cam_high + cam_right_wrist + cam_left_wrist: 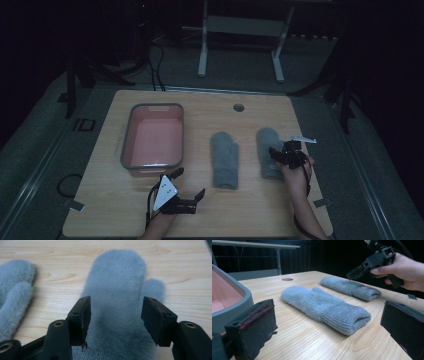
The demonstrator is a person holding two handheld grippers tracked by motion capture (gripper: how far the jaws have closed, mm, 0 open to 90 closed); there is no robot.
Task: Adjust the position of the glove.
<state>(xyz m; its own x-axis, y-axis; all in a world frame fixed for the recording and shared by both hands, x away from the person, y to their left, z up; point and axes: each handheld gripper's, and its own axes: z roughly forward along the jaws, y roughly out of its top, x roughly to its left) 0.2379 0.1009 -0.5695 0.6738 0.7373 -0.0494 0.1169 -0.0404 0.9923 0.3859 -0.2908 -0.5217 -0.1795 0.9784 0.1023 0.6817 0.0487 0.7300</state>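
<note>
Two grey fuzzy mittens lie side by side on the wooden table, fingertips pointing away from me. My right gripper [276, 152] hovers over the cuff end of the right mitten [267, 142], jaws apart and pointing forward along it. In the right gripper view the open gripper [116, 312] frames that mitten [117, 277] without pressing it, and the left mitten [15, 285] lies off to the side. My left gripper [190, 183] rests open near the table's front edge, aimed toward the left mitten [224, 160] with nothing between its fingers. The left gripper view looks across the left mitten [322, 305] to the right mitten [349, 286].
A grey-rimmed pink tub [157, 105] stands at the left of the table, its corner [242, 297] close beside my left gripper. A round cable hole [238, 107] sits near the table's far edge. A white desk frame [240, 25] stands behind the table.
</note>
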